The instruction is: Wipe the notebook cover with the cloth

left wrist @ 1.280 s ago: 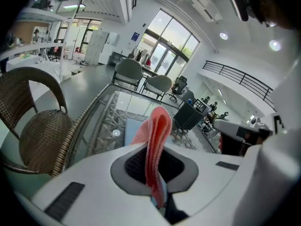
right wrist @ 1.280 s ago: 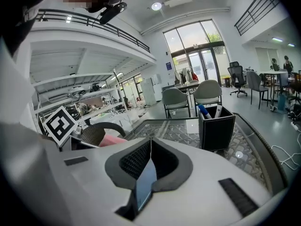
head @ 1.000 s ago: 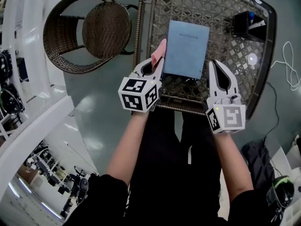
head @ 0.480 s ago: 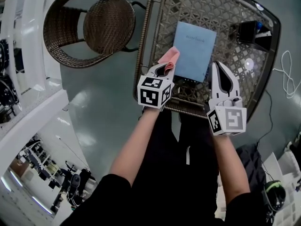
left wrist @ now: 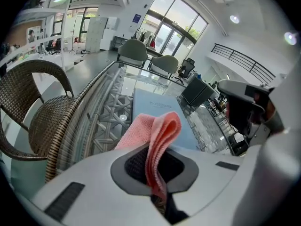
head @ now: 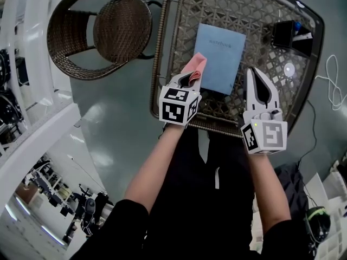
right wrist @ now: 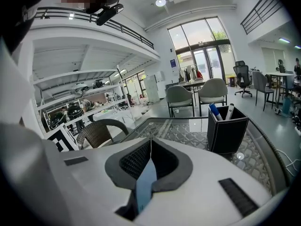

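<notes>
Head view looks steeply down (gripper views share table (head: 217, 4)).

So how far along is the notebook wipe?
Done: left gripper shut on the cloth, right gripper shut on one edge of the notebook. In hand: the cloth sits at its lower left edge. Left: wiping across it; the pictures don't show how much is clean.

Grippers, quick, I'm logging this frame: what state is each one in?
Left gripper: shut on the cloth.
Right gripper: shut on the notebook.
</notes>
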`<state>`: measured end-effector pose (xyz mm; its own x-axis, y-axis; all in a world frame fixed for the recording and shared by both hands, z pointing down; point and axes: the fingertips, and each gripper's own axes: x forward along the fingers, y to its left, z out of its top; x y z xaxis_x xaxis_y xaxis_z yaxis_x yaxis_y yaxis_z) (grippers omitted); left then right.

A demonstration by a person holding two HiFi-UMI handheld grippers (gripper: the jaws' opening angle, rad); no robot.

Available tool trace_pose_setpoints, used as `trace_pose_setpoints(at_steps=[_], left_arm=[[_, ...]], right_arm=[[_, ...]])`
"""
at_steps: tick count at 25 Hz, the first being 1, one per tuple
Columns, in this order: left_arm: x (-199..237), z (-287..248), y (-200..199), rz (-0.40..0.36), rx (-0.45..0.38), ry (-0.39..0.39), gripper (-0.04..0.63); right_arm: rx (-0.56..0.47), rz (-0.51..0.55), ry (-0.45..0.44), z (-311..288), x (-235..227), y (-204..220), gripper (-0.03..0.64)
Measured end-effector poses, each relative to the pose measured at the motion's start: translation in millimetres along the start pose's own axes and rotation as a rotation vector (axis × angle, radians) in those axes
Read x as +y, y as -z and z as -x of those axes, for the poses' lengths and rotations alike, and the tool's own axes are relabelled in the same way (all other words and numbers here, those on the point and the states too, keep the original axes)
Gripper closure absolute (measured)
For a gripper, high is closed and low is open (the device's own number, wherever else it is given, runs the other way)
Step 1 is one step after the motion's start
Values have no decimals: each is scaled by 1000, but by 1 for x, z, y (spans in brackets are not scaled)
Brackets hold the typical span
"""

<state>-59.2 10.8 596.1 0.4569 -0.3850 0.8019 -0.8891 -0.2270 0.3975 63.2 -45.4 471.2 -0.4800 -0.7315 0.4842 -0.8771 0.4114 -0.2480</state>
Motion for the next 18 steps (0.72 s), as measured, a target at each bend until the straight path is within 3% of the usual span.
trace_pose_setpoints(at_steps=[18], left_arm=[[-23, -12, -1, 30, -28, 10, 578]], right_arm=[[20, -22, -60, -2, 11, 9, 584]])
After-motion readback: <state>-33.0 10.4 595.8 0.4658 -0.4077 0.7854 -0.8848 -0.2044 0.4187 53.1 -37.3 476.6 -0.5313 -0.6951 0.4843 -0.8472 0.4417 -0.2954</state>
